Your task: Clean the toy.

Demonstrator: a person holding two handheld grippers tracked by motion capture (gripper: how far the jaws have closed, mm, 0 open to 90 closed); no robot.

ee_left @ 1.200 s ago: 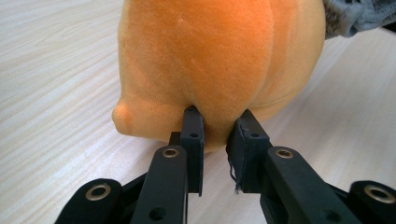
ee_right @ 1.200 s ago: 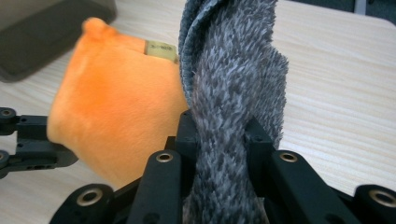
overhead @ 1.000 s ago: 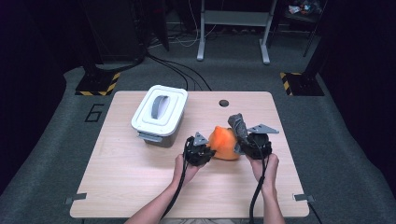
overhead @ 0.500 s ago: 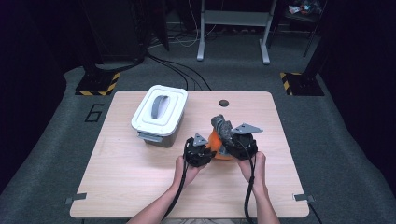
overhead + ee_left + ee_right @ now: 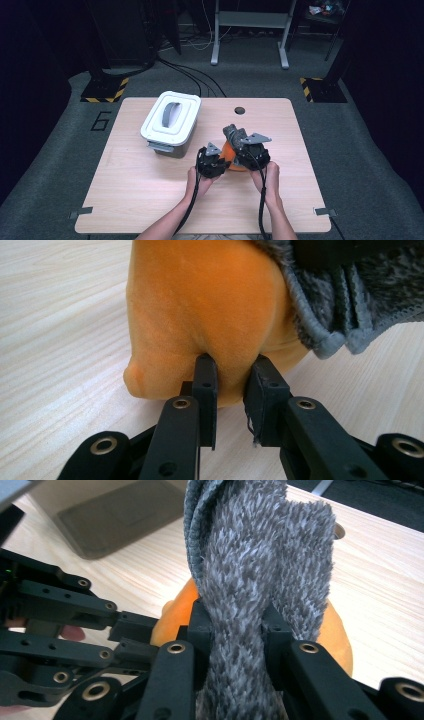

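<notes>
Two grippers meet at an orange soft thing on the desk

The left gripper (image 5: 231, 377) pinches a fold of the orange soft thing (image 5: 205, 305) – its jaws are squeezed tight on it, close to the wooden desk (image 5: 150, 200). The right gripper (image 5: 235, 622) is clenched on a fuzzy grey cloth (image 5: 260, 560), which stands up between its jaws and hangs over the orange thing. Both sit near the middle of the desk, a little toward the person's right. Both hands come in from the near edge, side by side, with the left hand (image 5: 197, 175) lying low and the right hand (image 5: 265, 175) beside it – a cable trails back from each gripper. A white box with a grey handle (image 5: 171, 120) stands well apart, at the left back. A "6" (image 5: 101, 120) is written on the floor by the desk.
</notes>
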